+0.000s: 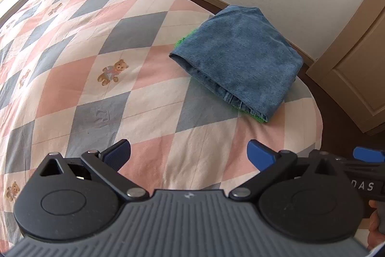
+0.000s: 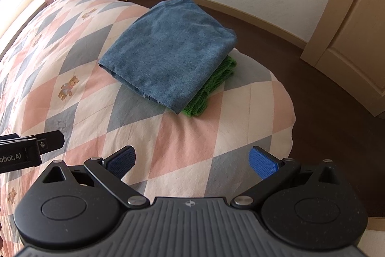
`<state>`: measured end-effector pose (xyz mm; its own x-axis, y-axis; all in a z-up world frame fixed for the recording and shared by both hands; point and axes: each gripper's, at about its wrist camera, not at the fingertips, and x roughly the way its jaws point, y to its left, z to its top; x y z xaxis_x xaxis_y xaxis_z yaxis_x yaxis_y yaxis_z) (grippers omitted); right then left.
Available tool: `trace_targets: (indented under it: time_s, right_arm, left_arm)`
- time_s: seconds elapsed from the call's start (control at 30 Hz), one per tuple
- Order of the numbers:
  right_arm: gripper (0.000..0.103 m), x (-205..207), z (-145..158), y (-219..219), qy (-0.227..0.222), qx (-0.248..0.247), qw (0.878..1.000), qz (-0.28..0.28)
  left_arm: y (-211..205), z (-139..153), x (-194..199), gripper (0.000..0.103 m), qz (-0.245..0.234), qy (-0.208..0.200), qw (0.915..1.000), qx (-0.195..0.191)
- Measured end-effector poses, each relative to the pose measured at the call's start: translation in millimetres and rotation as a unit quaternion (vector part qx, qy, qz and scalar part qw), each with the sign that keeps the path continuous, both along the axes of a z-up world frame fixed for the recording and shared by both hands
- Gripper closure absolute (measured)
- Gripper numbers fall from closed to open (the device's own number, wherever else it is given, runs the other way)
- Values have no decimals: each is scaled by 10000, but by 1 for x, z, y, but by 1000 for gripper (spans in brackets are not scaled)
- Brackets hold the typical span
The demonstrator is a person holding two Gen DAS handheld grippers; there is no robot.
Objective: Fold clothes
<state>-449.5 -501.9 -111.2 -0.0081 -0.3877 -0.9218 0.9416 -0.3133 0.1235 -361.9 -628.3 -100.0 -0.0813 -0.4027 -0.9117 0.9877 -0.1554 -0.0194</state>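
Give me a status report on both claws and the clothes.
Left claw open, empty. Right claw open, empty. Blue garment folded, stacked on green knit on the bed. Nothing in the way.

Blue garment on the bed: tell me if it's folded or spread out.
Folded. The blue garment lies as a compact layered rectangle with doubled edges showing, stacked on a folded green knit on the quilt.

- A folded blue denim-look garment (image 2: pixel 168 57) lies on a folded green knitted garment (image 2: pixel 211 88) near the far right corner of the bed with the pink, grey and white diamond quilt (image 2: pixel 182 134).
- The right gripper (image 2: pixel 192 161) hovers above the quilt, jaws wide apart, empty.
- The left gripper's black body (image 2: pixel 28 148) shows at the left edge.
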Motion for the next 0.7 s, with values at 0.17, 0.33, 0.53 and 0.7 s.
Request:
trace_targets:
  time_s: [0.17, 0.33, 0.53, 0.7]
  right_arm:
    - [0, -10, -5, -3, -24, 58, 10000, 2]
    - [0, -21, -8, -4, -33, 84, 10000, -3]
    - [0, -34, -8, -7, -41, 53, 10000, 46]
    - [0, -41, -7, -7, -46, 32, 9999, 103]
  left_arm:
    - [-4, -2, -12, 1, -46, -102, 9999, 5]
    - [-7, -2, -24, 1, -40, -89, 10000, 3]
    - [-8, -1, -36, 1, -47, -40, 10000, -34]
    - [-1, 4, -45, 1, -86, -128, 9996, -229]
